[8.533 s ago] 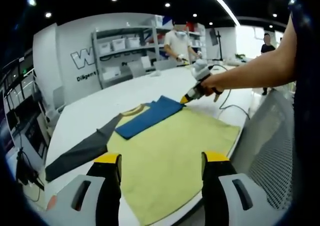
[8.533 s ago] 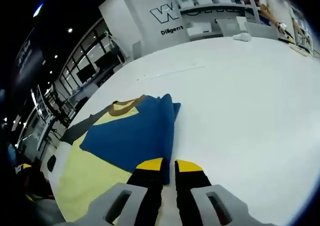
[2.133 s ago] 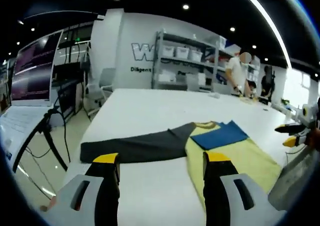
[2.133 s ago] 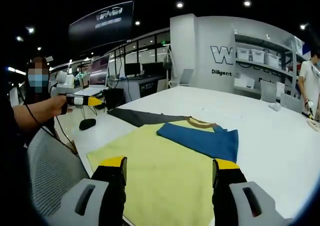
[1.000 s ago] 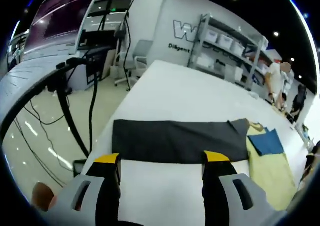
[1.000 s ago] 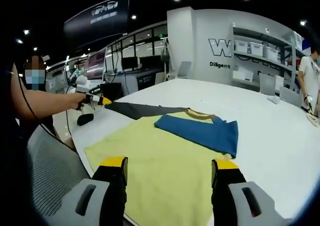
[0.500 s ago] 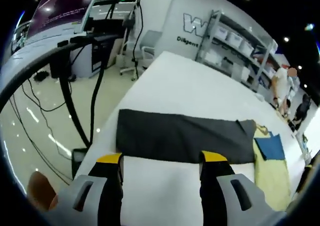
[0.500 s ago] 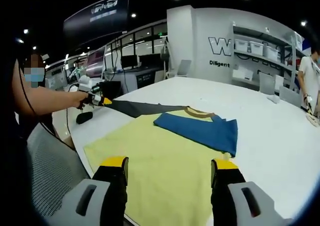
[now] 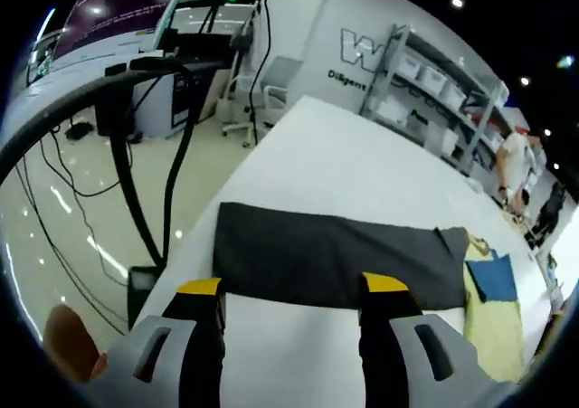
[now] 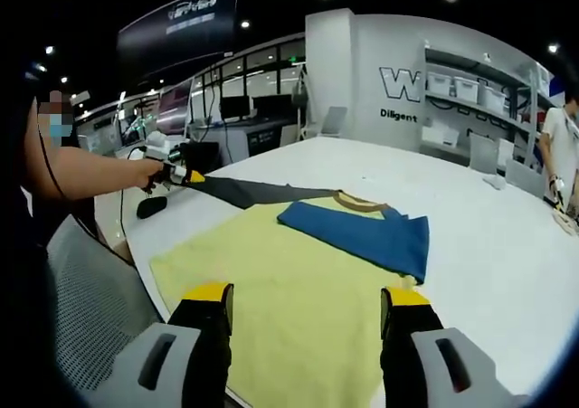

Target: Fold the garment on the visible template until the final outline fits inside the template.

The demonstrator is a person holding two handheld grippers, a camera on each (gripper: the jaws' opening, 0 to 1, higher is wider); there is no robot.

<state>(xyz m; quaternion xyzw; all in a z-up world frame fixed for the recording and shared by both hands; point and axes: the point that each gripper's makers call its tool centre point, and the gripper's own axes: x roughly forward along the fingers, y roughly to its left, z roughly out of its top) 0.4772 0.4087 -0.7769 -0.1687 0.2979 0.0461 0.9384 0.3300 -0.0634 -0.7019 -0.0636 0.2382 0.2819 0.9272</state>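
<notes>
With the left gripper spread wide at the dark sleeve, clamp its cuff edge squarely, then fold it across the yellow body; the right gripper hovers unclenched.

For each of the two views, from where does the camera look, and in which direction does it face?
Left gripper view: rides on the left hand-held gripper, low at the cuff end of the dark grey sleeve, looking along it toward the yellow shirt body; its own open jaws show.
Right gripper view: rides on the right hand-held gripper, at the shirt's hem, looking across the yellow body to the folded blue sleeve; its open jaws and the person's forearm show.
Shared: grey sleeve, blue sleeve, yellow body, white table.
</notes>
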